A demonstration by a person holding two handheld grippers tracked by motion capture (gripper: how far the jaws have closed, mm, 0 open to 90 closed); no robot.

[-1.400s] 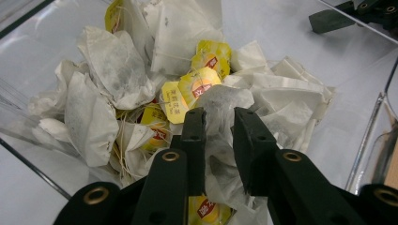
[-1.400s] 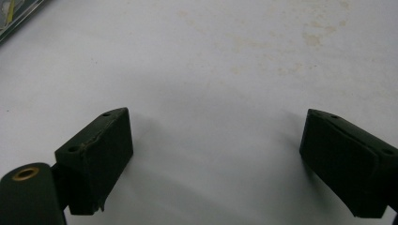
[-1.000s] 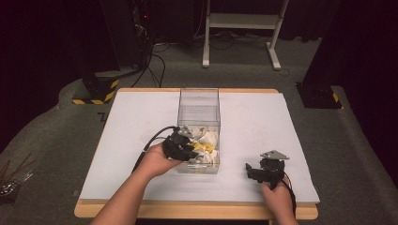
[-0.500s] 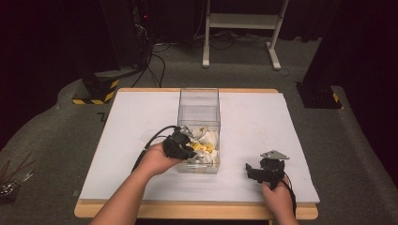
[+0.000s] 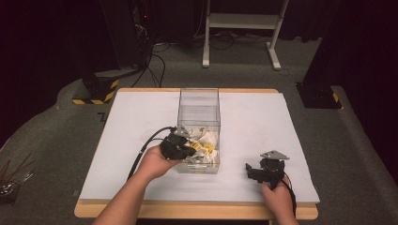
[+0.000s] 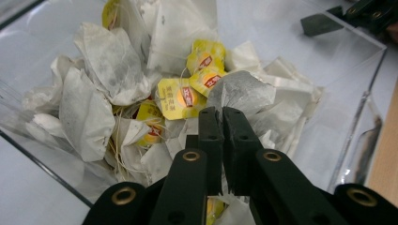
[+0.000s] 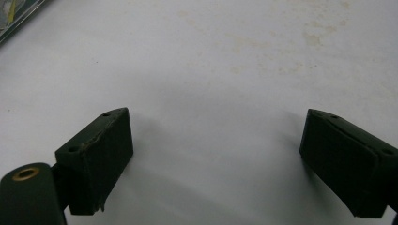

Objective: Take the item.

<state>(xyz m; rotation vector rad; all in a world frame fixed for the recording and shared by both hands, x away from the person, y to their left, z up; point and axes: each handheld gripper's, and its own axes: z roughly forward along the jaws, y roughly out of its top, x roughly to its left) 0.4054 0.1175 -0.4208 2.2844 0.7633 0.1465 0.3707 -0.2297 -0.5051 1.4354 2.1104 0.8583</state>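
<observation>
Clear plastic box (image 5: 199,112), open-topped, stands mid-bench on the white bench (image 5: 117,136). Its near end holds a heap of tea bags (image 6: 108,89), white paper pouches with yellow tags (image 6: 180,98) and strings tangled through.

Left tongs (image 5: 187,149) reach into the box at its near left side, held by the left hand (image 5: 155,161). In the left gripper view the two black jaws stand nearly together, a thin slit between them, tips pressed into the heap just below a greyish tea bag (image 6: 241,91). Cannot tell whether paper is pinched between them.

Right tongs (image 5: 253,169) rest low over the bare bench, well apart from the box, toward the near right corner, right hand (image 5: 277,199) behind. Right gripper view: jaws spread wide, nothing between them, faintly stained white surface beneath.

Black cable (image 5: 145,145) loops off the left tongs across the bench.
</observation>
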